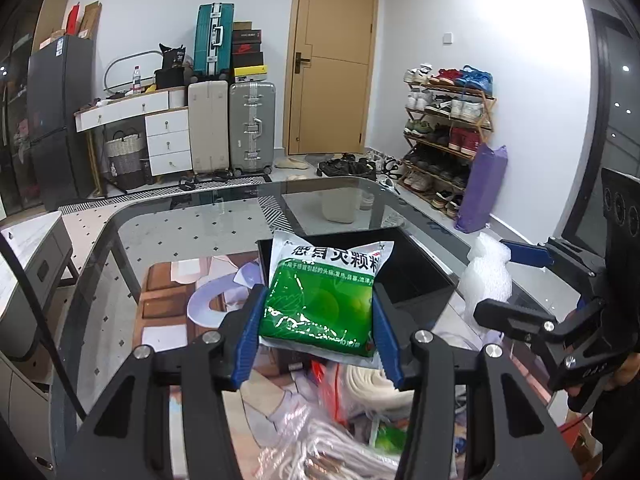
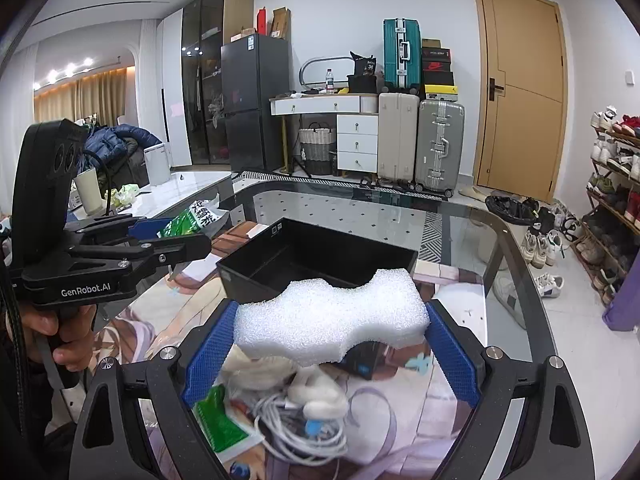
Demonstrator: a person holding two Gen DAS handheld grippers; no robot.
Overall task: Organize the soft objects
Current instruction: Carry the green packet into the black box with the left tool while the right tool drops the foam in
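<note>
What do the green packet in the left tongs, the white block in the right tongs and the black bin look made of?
Green packet: glossy plastic film, judging by its glare and wrinkles. White block: packing foam, likely polyethylene, with a matte, finely bubbled surface and a wavy cut edge. Black bin: probably rigid plastic, with smooth, slightly shiny walls; painted metal cannot be ruled out.

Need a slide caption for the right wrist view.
Right tongs grip a white foam block above the black bin on the glass table.
</note>
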